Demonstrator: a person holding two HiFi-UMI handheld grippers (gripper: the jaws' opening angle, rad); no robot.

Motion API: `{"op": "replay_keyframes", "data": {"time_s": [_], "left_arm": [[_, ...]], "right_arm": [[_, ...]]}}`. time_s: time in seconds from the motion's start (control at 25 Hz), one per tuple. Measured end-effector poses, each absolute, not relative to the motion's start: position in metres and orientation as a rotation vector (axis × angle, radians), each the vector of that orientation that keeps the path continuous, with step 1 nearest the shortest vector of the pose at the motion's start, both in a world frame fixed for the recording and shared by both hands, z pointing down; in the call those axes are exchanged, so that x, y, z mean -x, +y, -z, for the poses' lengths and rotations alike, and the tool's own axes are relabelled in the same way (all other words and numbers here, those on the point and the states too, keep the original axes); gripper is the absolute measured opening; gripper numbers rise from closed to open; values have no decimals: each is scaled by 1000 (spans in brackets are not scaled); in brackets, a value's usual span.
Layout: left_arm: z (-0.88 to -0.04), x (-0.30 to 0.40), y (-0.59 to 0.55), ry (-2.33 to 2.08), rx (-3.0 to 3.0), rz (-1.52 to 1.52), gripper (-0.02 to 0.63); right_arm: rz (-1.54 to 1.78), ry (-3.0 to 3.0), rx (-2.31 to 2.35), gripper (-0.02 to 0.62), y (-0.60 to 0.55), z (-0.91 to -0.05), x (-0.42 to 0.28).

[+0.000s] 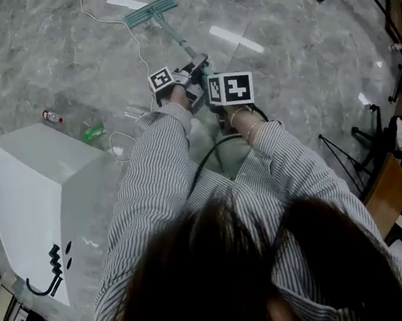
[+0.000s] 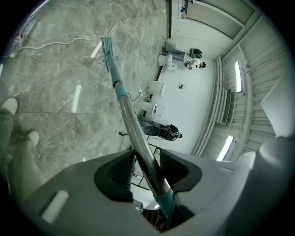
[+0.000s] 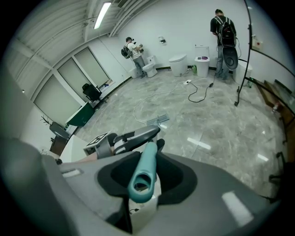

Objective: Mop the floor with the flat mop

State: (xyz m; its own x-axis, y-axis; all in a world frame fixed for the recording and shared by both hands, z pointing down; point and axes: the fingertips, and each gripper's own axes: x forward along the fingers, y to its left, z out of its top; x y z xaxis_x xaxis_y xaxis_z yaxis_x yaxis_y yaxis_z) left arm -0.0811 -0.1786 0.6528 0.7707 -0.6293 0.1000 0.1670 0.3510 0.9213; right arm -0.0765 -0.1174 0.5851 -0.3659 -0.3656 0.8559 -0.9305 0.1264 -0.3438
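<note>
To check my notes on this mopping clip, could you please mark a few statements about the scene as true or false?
1. The left gripper is shut on the metal shaft of the mop handle. True.
2. The right gripper is empty. False: it is shut on the mop handle's teal end.
3. The mop head lies on the floor. True.
4. The white unit stands at the person's right. False: it stands at the person's left.
</note>
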Motion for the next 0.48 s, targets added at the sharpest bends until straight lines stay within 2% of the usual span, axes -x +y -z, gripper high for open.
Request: {"op": "replay_keyframes", "data": {"time_s": [0.48], "left_arm": [[-645,-29,-15,-491,-1127,537,179]], "right_arm": [[-1175,-1842,-1196,112,44,-569,-36]]}}
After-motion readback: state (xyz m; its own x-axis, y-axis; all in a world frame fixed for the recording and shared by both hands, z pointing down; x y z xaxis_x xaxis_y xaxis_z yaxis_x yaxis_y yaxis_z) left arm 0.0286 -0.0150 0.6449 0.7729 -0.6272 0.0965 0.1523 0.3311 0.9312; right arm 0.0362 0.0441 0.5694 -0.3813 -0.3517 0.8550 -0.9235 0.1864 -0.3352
